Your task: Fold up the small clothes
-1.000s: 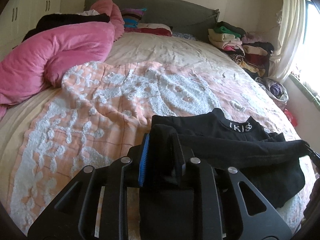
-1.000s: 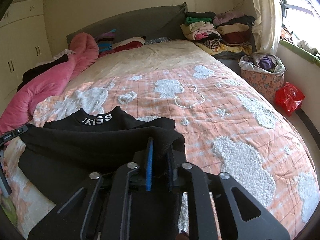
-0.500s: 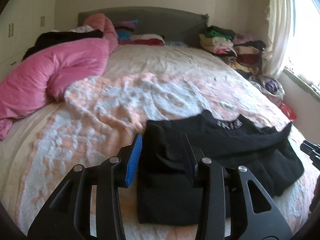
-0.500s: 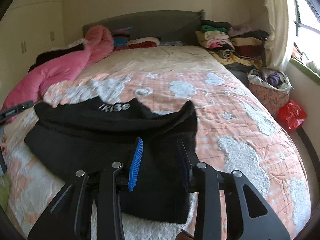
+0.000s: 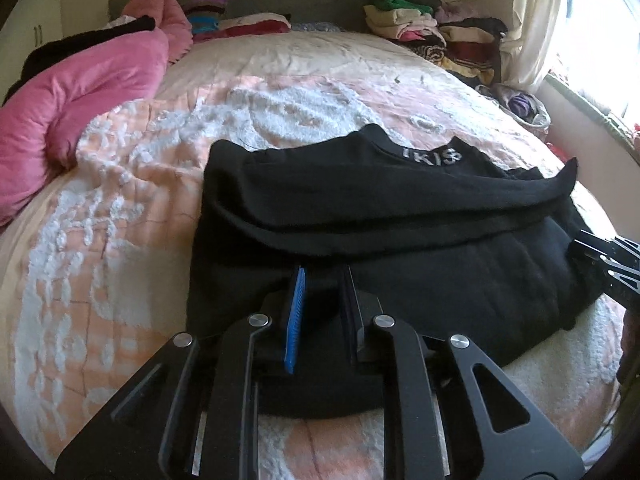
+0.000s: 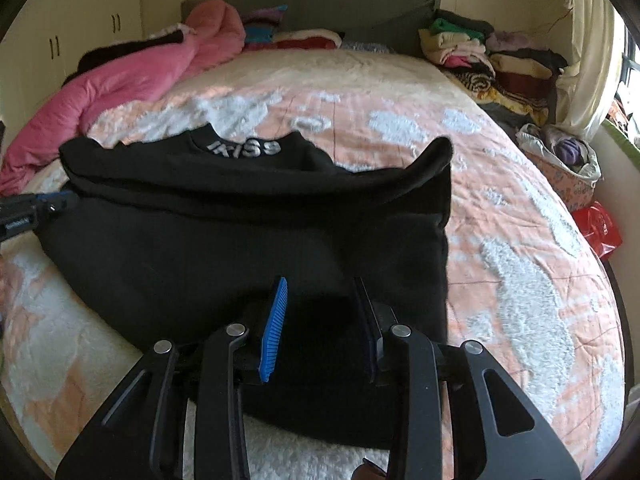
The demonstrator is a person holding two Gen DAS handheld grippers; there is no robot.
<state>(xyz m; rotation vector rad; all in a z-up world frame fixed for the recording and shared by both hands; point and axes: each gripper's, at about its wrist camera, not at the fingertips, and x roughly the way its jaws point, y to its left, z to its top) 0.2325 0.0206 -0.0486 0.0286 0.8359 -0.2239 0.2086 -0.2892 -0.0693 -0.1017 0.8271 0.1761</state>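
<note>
Closing left gripper narrowly over near hem of black sweater, grip undeterminable; having just opened right gripper, unclamped above sweater lying folded on bedspread.

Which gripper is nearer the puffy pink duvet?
The left gripper, jaws just closing, hangs over the black sweater's end by the pink duvet; the right gripper, jaws just opened, over its far end. Left's grip unclear.

Light: I'm seeing daylight pouring from the window, glaring white.
Edges: fisheye is bending and darkening corners.
Focus: looking slightly soft.
</note>
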